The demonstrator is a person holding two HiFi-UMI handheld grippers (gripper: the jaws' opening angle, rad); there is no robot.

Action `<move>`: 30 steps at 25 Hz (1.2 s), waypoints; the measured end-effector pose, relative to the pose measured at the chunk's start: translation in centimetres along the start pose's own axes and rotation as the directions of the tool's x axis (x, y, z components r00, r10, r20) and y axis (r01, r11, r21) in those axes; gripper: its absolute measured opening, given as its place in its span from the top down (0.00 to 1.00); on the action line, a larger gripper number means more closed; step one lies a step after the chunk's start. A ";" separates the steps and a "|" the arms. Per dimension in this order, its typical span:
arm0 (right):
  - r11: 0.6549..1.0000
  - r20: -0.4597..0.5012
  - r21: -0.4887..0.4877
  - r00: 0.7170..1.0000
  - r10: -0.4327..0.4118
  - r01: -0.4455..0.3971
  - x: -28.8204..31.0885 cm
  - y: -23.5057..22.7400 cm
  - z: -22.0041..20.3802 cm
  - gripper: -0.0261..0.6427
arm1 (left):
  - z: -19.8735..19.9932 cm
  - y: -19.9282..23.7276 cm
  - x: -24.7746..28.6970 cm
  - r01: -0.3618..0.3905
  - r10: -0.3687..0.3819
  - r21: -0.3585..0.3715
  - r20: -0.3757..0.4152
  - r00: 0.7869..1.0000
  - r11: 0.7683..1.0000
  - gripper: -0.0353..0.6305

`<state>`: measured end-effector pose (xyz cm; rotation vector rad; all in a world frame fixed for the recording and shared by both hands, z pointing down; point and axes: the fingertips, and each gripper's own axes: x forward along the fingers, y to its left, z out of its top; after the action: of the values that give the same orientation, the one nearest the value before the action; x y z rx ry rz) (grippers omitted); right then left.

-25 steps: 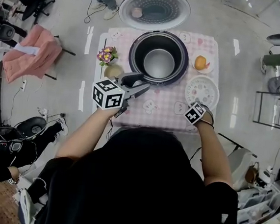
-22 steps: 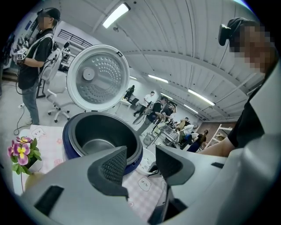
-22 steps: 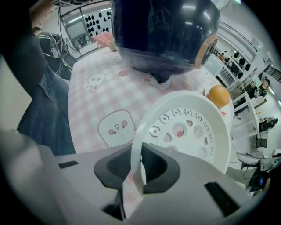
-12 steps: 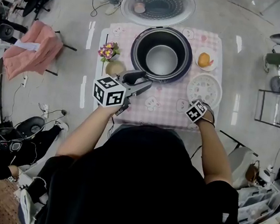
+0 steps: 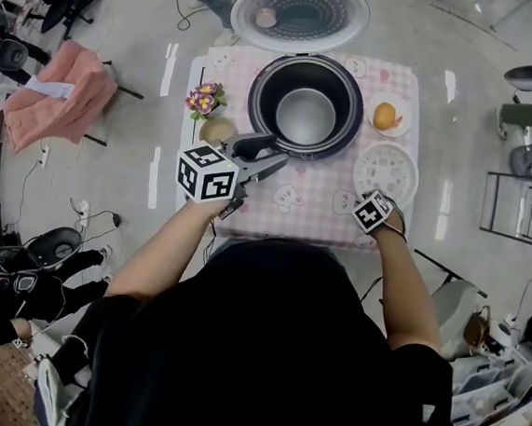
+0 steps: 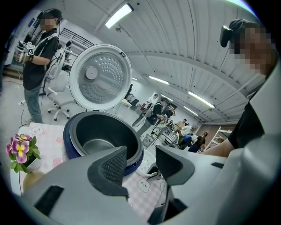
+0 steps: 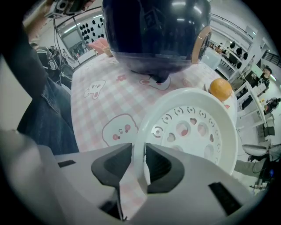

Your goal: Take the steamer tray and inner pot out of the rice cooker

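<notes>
Head view: rice cooker (image 5: 255,99) sits at the far middle of the pink checked cloth (image 5: 314,198) on the table, lid (image 5: 299,12) swung up and back; inner pot (image 5: 305,118) sits inside the cooker; steamer tray (image 5: 386,172) is already out, lying flat on the cloth just right of the cooker; orange (image 5: 384,116) on a small plate (image 5: 401,129) just beyond the tray; potted flowers (image 5: 202,101) left of the cooker; left gripper (image 5: 276,154) hangs above the cloth at the cooker's near-left side, pointing towards its rim; left gripper view shows its jaws spread apart with nothing between them, cooker and pot beyond the pads, no contact; right gripper (image 7: 138,160) points straight down at the tray's near edge; right gripper view shows the tray's upright rim standing between the two pads; jaws are narrow but have just been opening; a thin gap shows on either side of the rim, so the pads are not pressing it; tray rests on the cloth, not lifted; cooker's dark body fills the top of that view, orange at right behind the tray; people and chairs in the room around the table.
</notes>
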<state>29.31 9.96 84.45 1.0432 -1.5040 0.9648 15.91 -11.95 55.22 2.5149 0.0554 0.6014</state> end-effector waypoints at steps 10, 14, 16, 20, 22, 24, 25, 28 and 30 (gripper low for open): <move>0.980 0.198 0.185 0.979 0.040 -0.077 -6.0 -1.6 4.2 0.72 | 1.3 0.0 -1.2 0.003 -0.003 0.011 0.030 1.000 1.000 0.61; 0.967 0.299 0.241 0.954 0.006 -0.082 -10.3 -3.8 6.3 0.71 | 2.2 0.2 -2.0 -0.008 0.007 0.019 0.052 0.999 1.000 0.61; 0.961 0.350 0.265 0.936 -0.013 -0.086 -12.6 -4.8 7.3 0.71 | 2.5 0.1 -2.5 -0.013 0.012 0.025 0.060 0.998 1.000 0.61; 0.963 0.427 0.264 0.901 -0.070 -0.051 -17.0 -6.2 9.1 0.71 | 3.0 -0.4 -3.4 -0.022 0.019 0.038 0.073 0.997 0.999 0.61; 0.965 0.467 0.263 0.878 -0.103 -0.026 -19.3 -6.8 10.2 0.71 | 3.3 -0.4 -3.7 -0.026 0.022 0.045 0.082 0.996 0.999 0.61; 0.963 0.511 0.269 0.849 -0.132 -0.012 -21.5 -7.2 11.5 0.71 | 3.7 -0.3 -4.0 -0.030 0.026 0.050 0.093 0.995 0.998 0.61; 0.961 0.534 0.275 0.833 -0.145 -0.009 -22.5 -7.4 12.1 0.71 | 3.8 -0.2 -4.2 -0.033 0.028 0.051 0.099 0.995 0.998 0.61; 0.955 0.603 0.294 0.782 -0.161 -0.030 -25.4 -7.4 14.0 0.71 | 4.5 -0.2 -4.7 -0.043 0.036 0.058 0.118 0.992 0.997 0.61; 0.954 0.640 0.295 0.752 -0.159 -0.049 -27.0 -7.3 15.1 0.71 | 4.9 -0.2 -4.9 -0.049 0.041 0.064 0.129 0.991 0.997 0.61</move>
<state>34.58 -2.98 55.88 1.7760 -1.9128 0.8270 13.59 -15.00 49.43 2.6203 -0.0287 0.4624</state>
